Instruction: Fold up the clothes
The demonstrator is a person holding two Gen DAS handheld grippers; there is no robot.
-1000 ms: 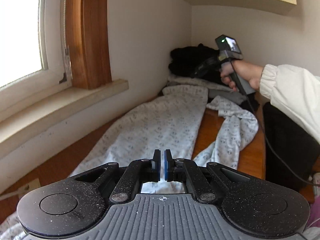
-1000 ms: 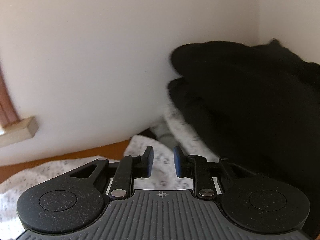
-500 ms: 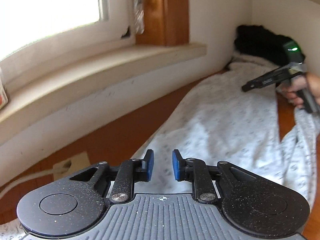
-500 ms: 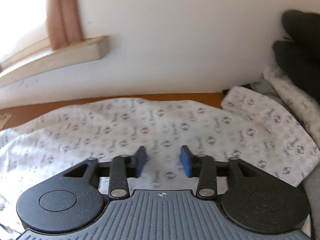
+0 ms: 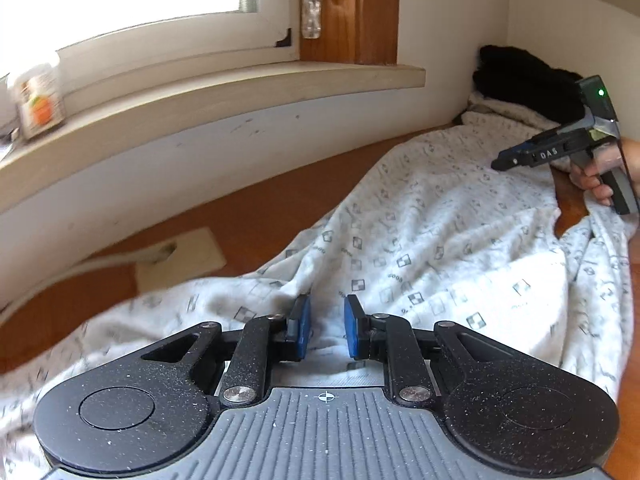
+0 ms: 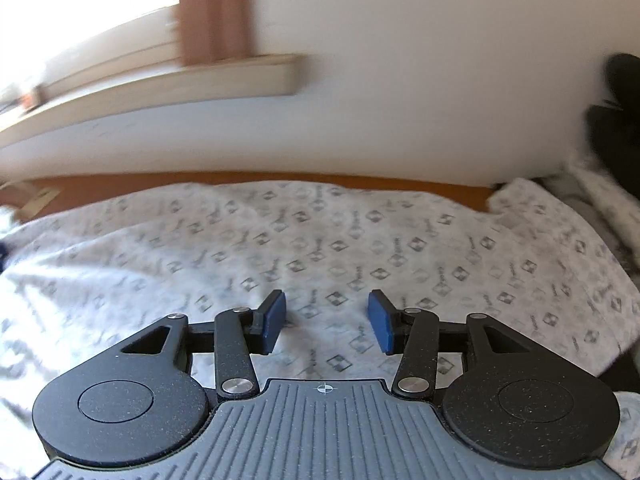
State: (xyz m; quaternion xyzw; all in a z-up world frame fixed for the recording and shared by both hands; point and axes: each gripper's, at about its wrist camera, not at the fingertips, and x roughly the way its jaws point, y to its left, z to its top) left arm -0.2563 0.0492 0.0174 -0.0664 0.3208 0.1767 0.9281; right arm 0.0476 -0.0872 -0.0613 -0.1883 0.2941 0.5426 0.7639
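Small jar [image 5: 39, 100] stood on window sill [image 5: 224, 92] at far left. White patterned cloth [image 5: 440, 240] lay spread along brown tabletop [image 5: 248, 216] beside wall. Left gripper [image 5: 325, 326] was low over near end of cloth, fingers a little apart, pinching nothing. Right gripper [image 6: 326, 322] was over far end, fingers opening, nothing between. Black clothes pile [image 5: 520, 76] sat in corner.

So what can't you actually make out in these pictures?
- Patterned garment: its near end is hidden under the left gripper in the left wrist view.
- Jar on the windowsill: label blurred.
- Black clothes: cut off by the right wrist view's edge.
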